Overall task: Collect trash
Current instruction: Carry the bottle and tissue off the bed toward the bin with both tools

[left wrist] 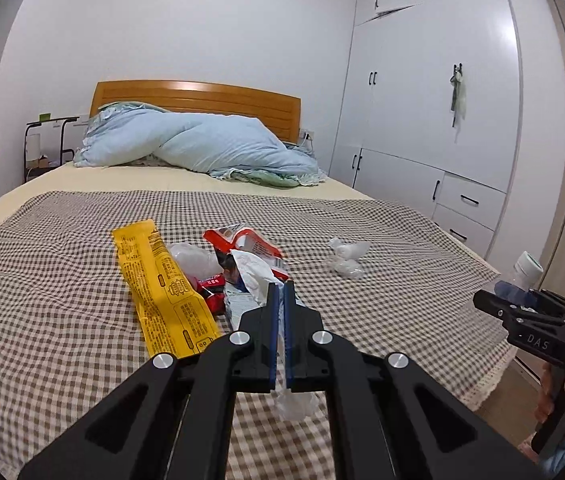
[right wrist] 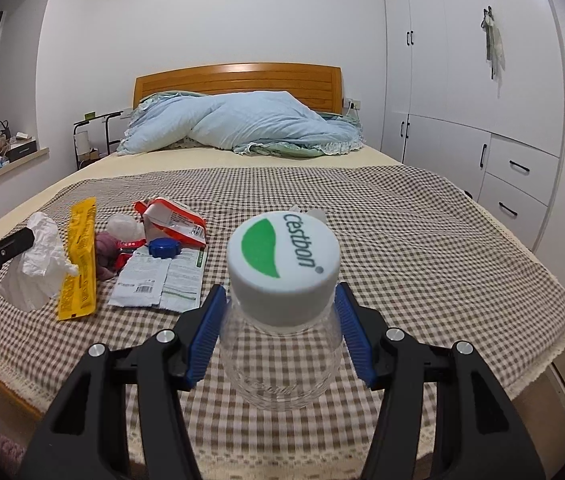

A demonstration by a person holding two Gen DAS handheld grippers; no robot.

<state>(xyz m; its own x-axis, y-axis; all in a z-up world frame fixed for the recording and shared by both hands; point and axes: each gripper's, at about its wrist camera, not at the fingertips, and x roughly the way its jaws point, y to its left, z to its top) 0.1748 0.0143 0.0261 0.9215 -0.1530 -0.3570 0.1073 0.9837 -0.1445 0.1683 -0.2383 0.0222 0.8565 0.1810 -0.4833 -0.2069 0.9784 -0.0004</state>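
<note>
Trash: left claw (left wrist: 280,292) clamps tissue (right wrist: 36,264); right claw (right wrist: 280,308) grips bottle (right wrist: 282,344), base hidden.

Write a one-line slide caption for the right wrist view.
Right gripper holds a clear bottle above the checked bedcover.

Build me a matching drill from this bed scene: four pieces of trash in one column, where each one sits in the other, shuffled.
Things:
1. clear plastic bottle with white cap
2. crumpled white tissue
3. long yellow wrapper
4. round blue cap

Places:
A. on the white printed packet
B. flat on the checked cloth
C. in the right tongs
D. in the left tongs

Pairs: 1-C, 2-D, 3-B, 4-A
</note>
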